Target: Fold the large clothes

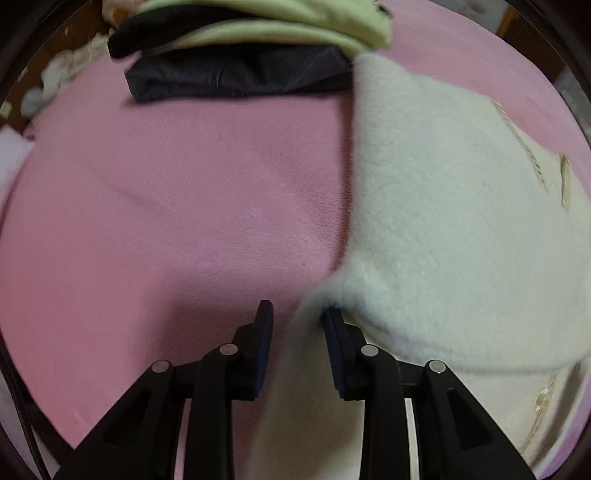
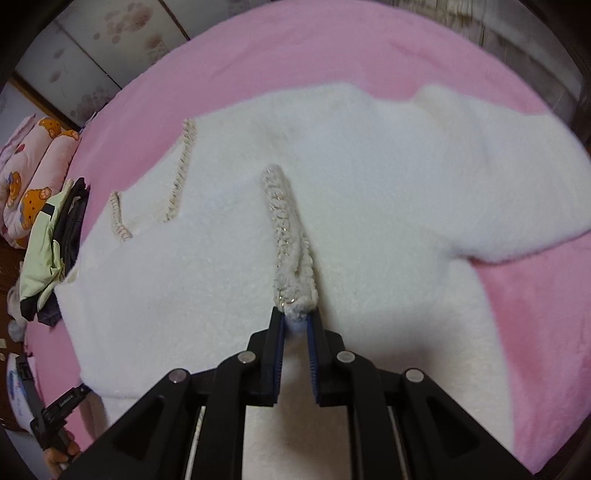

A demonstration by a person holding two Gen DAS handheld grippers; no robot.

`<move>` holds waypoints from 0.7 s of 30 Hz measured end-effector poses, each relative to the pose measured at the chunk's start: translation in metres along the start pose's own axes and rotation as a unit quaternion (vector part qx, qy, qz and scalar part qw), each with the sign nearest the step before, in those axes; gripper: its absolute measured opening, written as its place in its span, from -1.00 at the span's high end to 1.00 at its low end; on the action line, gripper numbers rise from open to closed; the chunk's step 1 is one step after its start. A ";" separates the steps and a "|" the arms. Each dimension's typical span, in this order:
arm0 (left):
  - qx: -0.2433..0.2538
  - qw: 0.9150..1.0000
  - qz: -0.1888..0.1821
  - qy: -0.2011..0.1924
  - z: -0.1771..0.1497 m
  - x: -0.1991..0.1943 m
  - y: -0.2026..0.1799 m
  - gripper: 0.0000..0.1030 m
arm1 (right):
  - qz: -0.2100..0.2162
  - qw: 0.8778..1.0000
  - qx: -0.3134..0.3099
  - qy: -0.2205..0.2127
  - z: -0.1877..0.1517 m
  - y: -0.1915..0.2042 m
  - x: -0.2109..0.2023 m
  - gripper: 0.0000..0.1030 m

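A fluffy white jacket (image 2: pixel 369 177) with braided trim lies spread on the pink bed cover (image 2: pixel 295 48). My right gripper (image 2: pixel 296 320) is shut on the jacket's braided trim edge (image 2: pixel 284 221), lifting it a little off the body. In the left wrist view the jacket (image 1: pixel 443 206) fills the right half. My left gripper (image 1: pixel 298 314) has its jaws partly apart with the jacket's fuzzy lower edge lying between them; the right finger (image 1: pixel 334 339) touches the fabric, the left finger stands clear of it. The left gripper also shows at the lower left of the right wrist view (image 2: pixel 55 410).
A stack of folded clothes, dark grey (image 1: pixel 236 74) under pale green (image 1: pixel 266 26), sits at the far edge of the pink cover (image 1: pixel 166 203); it shows at the left in the right wrist view (image 2: pixel 51 236). Bear-print bedding (image 2: pixel 29 177) lies beyond.
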State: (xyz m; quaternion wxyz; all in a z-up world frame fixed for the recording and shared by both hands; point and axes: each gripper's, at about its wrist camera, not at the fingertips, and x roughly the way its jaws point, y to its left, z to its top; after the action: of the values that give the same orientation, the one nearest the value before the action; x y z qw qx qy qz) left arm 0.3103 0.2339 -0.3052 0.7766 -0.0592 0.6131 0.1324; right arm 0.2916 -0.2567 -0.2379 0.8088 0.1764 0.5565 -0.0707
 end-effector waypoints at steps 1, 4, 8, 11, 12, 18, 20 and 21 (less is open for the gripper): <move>0.015 1.000 0.010 -0.011 -0.003 -0.009 -0.003 0.47 | -0.019 1.000 -0.011 -0.018 -0.003 0.008 -0.011 0.75; 0.081 0.996 0.003 -0.027 -0.012 -0.041 -0.020 0.47 | -0.056 0.996 -0.047 -0.055 -0.011 0.028 -0.035 0.74; 0.134 0.990 -0.047 -0.016 -0.013 -0.064 -0.052 0.47 | 0.000 0.996 -0.079 -0.046 -0.029 0.061 -0.043 0.75; 0.155 0.984 -0.086 -0.006 -0.006 -0.063 -0.087 0.56 | 0.079 0.993 -0.094 -0.003 -0.045 0.095 -0.024 0.75; 0.156 0.983 -0.101 -0.007 -0.003 -0.060 -0.097 0.70 | 0.097 0.991 -0.095 0.007 -0.050 0.104 -0.018 0.75; 0.137 0.980 -0.140 0.020 0.003 -0.029 -0.133 0.89 | 0.164 0.980 -0.088 0.074 -0.070 0.147 0.031 0.99; 0.135 0.983 -0.118 0.036 0.005 -0.008 -0.135 0.89 | 0.167 0.978 -0.082 0.092 -0.074 0.152 0.048 1.00; 0.134 0.984 -0.111 0.038 0.003 -0.004 -0.138 0.89 | 0.161 0.979 -0.085 0.095 -0.073 0.152 0.055 1.00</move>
State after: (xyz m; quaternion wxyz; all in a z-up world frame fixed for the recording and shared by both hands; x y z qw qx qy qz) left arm 0.3505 0.1021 -0.3105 0.7635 -0.0270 0.6440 -0.0404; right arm 0.2953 -0.0846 -0.2802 0.7653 0.2005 0.5987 0.1253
